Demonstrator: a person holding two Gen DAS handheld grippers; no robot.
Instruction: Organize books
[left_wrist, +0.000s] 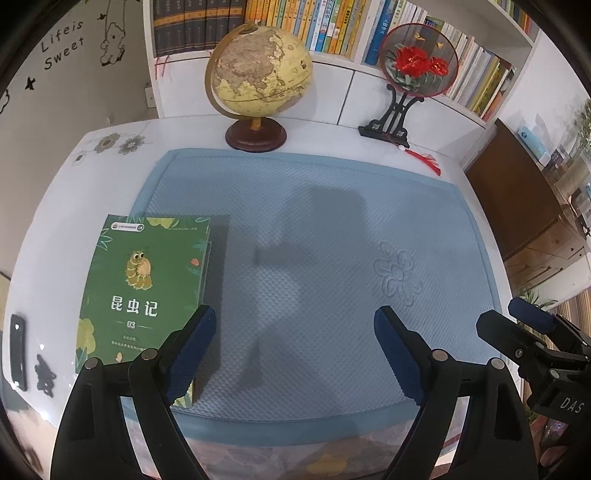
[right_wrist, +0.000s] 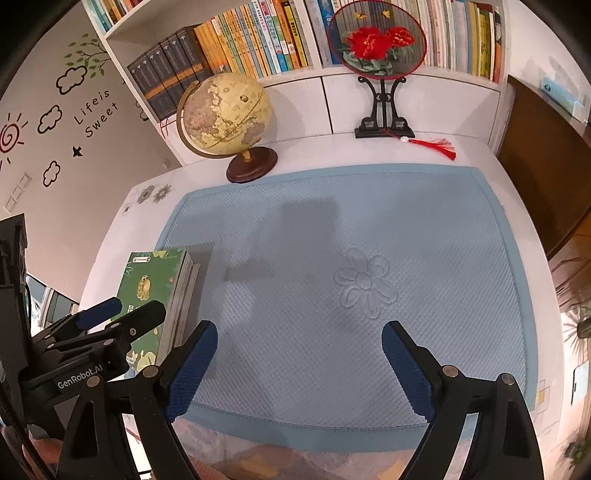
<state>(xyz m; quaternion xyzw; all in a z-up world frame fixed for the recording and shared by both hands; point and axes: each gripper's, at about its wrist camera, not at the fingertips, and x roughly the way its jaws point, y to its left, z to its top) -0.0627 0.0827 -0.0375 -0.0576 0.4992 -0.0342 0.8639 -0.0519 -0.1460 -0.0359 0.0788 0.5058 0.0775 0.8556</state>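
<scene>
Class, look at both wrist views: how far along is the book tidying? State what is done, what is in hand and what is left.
Done: the books sit squared in one stack at the blue mat's left edge. In hand: nothing; the left gripper and right gripper hang with jaws open and empty. Left: possibly shelving the stack; otherwise nothing loose shows.

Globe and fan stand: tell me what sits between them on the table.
Nothing sits there. Between the globe and the fan stand the white table is bare, backed by the shelf's white cabinet doors; the right wrist view shows it best.
</scene>
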